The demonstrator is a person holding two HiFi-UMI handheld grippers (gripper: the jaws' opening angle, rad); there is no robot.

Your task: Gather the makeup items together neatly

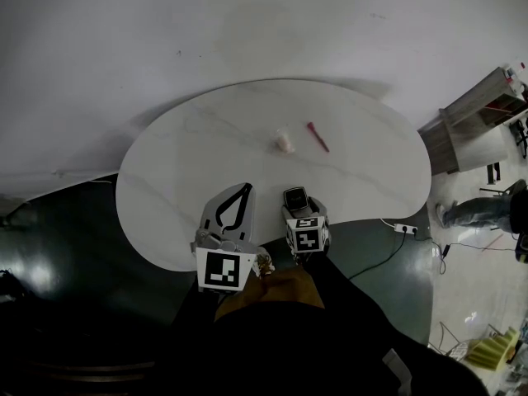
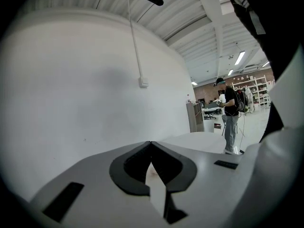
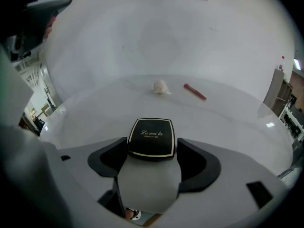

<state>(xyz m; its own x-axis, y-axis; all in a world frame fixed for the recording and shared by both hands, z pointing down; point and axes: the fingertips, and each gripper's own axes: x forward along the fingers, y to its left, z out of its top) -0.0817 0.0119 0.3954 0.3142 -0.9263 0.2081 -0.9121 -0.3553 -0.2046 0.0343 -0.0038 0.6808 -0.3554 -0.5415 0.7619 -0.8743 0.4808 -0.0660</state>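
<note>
On a white oval table [image 1: 165,180], the right gripper [image 3: 152,142] stands with its jaws wide apart at the near edge. A black compact [image 3: 152,133] lies flat between the tips, unclamped. The left gripper [image 2: 151,144] hangs just left of it, jaws together on nothing. Far of the compact, at mid-table and well apart from it, a pale puff [image 3: 160,86] lies near a red pencil [image 3: 194,91] on its right. Off the table's right end are a power strip [image 1: 404,228] on the floor, a shelf unit [image 1: 470,118] and a person [image 1: 478,211].
</note>
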